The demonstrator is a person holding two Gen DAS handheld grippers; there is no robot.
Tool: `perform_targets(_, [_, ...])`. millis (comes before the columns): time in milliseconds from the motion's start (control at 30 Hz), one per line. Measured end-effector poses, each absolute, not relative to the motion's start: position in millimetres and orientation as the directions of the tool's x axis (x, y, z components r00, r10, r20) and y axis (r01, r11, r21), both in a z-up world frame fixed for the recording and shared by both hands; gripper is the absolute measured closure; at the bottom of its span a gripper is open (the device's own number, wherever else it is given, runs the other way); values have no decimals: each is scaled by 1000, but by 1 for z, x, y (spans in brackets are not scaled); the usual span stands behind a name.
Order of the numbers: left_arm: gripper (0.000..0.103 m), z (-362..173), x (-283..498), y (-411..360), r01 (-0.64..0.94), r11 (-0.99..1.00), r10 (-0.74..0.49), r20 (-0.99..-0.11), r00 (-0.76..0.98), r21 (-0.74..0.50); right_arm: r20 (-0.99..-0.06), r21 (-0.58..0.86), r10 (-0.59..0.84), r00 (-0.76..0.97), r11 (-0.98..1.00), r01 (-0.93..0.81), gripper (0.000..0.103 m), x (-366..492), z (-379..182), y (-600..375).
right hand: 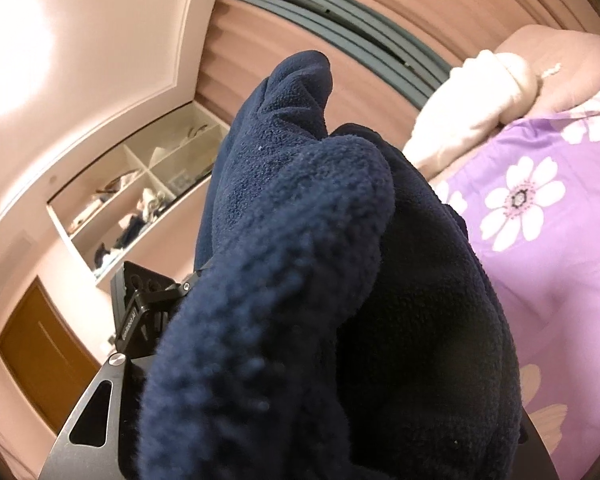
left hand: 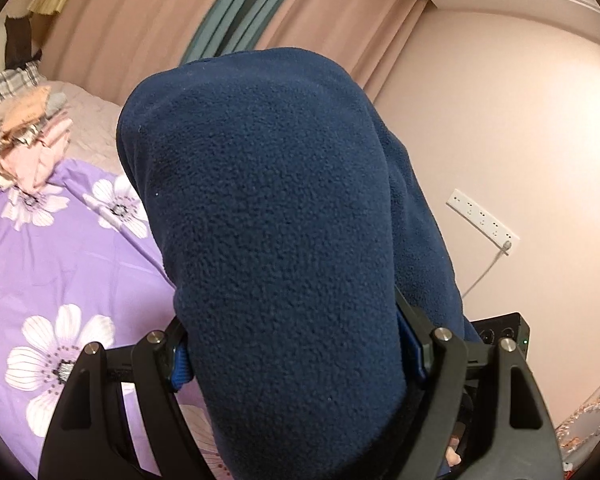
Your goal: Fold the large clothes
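Purple bed cover (left hand: 52,264) with big white flowers fills the 9 o'clock side of the left view and the 3 o'clock side of the right view (right hand: 548,240). Pink curtains (left hand: 132,32) hang at 12 o'clock. A wall shelf (right hand: 140,196) at 9 o'clock in the right view has little boxes in it, with small things inside that are too blurry to name. A pile of clothes (left hand: 28,128) sits on the bed at 10 o'clock.

The blue fleece (left hand: 268,232) is up in the air in the middle of both views (right hand: 308,280). It comes up from between the fingers and flops over them.

The left gripper (left hand: 300,356) squeezes the fleece between its blue pads (left hand: 180,364). The fleece hides the right gripper (right hand: 260,420), so I cannot tell if its fingers are apart or together
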State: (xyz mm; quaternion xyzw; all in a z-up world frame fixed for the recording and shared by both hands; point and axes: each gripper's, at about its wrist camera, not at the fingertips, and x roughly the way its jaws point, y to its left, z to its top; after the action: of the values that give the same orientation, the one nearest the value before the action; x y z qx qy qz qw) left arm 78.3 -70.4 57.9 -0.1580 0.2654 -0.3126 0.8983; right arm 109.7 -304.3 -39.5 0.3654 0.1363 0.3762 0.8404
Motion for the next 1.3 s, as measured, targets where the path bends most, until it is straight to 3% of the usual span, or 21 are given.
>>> perform_targets(467, [24, 55, 64, -50, 455, 739, -655, -370, 659, -498, -36, 672, 719, 694, 531, -515, 45, 115, -33, -288])
perform_targets(833, [24, 53, 76, -58, 462, 728, -669, -376, 642, -506, -50, 674, 708, 705, 545, -499, 45, 116, -41, -308])
perform_targets(1100, [24, 56, 115, -64, 490, 720, -686, -397, 610, -492, -66, 664, 681, 730, 575, -477, 45, 128, -44, -315])
perform_targets(1300, [24, 29, 179, -56, 439, 731, -672, -439, 597, -522, -119, 684, 675, 728, 587, -432, 45, 189, -53, -309])
